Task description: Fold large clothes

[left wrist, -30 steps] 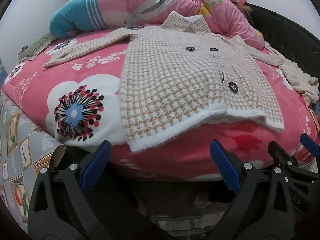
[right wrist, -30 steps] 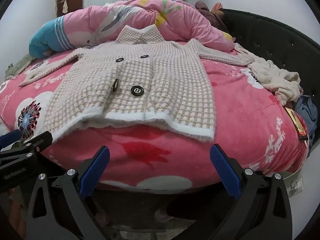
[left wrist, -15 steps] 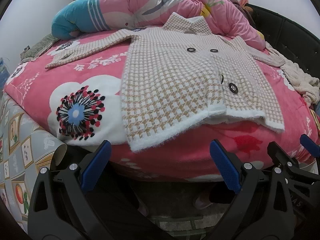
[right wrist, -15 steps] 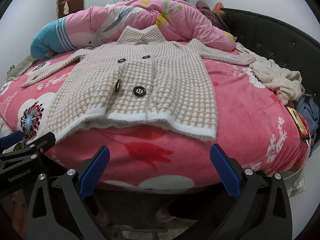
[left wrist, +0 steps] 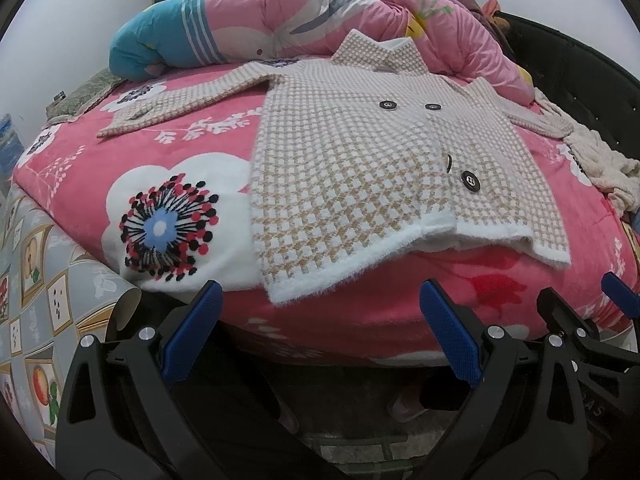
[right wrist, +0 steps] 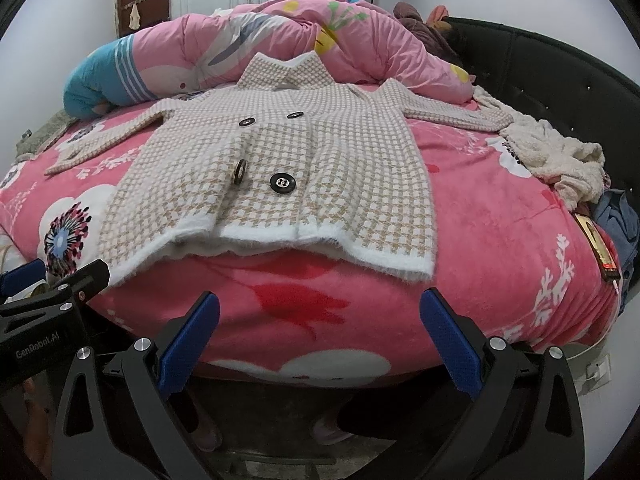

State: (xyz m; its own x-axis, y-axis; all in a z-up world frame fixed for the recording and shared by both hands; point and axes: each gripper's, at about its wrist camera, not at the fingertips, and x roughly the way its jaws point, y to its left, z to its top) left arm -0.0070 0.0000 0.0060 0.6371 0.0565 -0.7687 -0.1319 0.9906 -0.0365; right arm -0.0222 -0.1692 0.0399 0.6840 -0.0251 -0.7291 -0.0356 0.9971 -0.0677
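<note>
A beige-and-white houndstooth jacket (left wrist: 360,160) (right wrist: 288,168) with black buttons lies face up and spread flat on a pink floral bed (left wrist: 120,184) (right wrist: 500,232), both sleeves stretched out sideways and its white hem at the near edge. My left gripper (left wrist: 320,328) hangs open in front of the bed edge, below the hem's left corner, holding nothing. My right gripper (right wrist: 320,328) is open too, below the hem's right part, empty. Each gripper shows at the edge of the other's view.
A rolled pink and blue quilt (left wrist: 280,36) (right wrist: 240,52) lies behind the collar. A cream fluffy garment (right wrist: 556,156) and blue clothes (right wrist: 616,216) sit at the right by the black headboard (right wrist: 540,64). Patterned floor covering (left wrist: 32,280) lies to the left.
Both grippers have crept slightly forward and up toward the bed, so the jacket looks a little nearer. Both stayed open.
</note>
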